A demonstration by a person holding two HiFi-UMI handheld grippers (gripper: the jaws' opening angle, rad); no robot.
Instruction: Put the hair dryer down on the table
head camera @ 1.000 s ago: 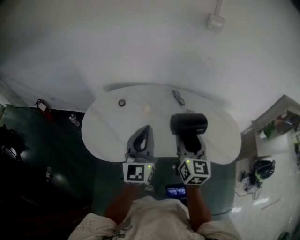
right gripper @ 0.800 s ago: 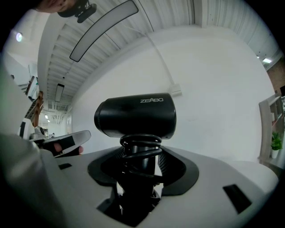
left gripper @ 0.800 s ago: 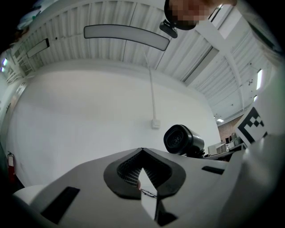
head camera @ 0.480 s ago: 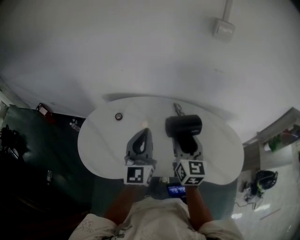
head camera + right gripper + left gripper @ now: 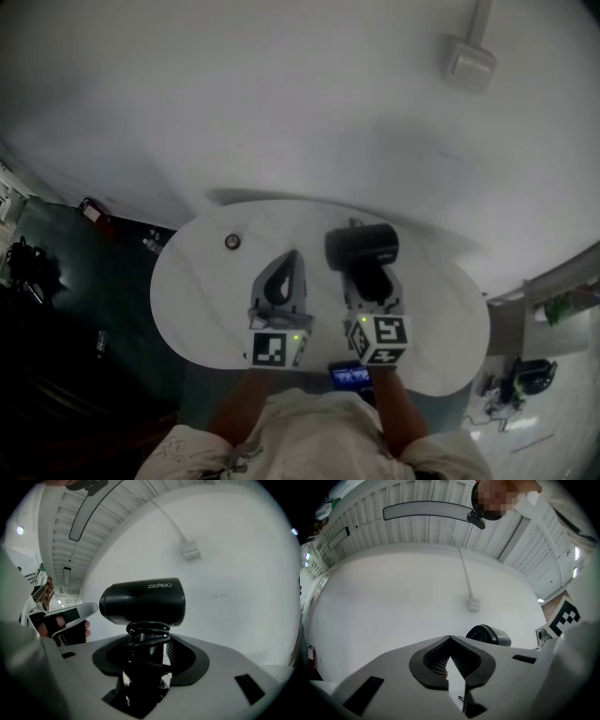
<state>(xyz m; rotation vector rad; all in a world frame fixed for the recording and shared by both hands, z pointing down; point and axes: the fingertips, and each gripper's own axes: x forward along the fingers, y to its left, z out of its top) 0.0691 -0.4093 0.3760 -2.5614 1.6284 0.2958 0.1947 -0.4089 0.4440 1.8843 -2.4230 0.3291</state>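
Observation:
A black hair dryer (image 5: 143, 602) with its cord wound round the handle stands upright in my right gripper (image 5: 146, 660), whose jaws are shut on the handle. From the head view the hair dryer (image 5: 362, 247) hangs over the middle of the white oval table (image 5: 202, 319), ahead of the right gripper (image 5: 368, 283). My left gripper (image 5: 286, 267) is beside it on the left, jaws shut with nothing between them. In the left gripper view the left gripper (image 5: 450, 639) points at the white wall, and the hair dryer (image 5: 487, 635) peeks over its right jaw.
A small dark round object (image 5: 232, 242) lies on the table's far left part. A white wall box (image 5: 469, 62) with a conduit is mounted on the wall behind the table. Dark floor with clutter lies left of the table, and shelves stand at the right.
Both grippers have moved forward over the table, toward the wall, with the hair dryer still held. The small item behind the dryer is now mostly hidden by it.

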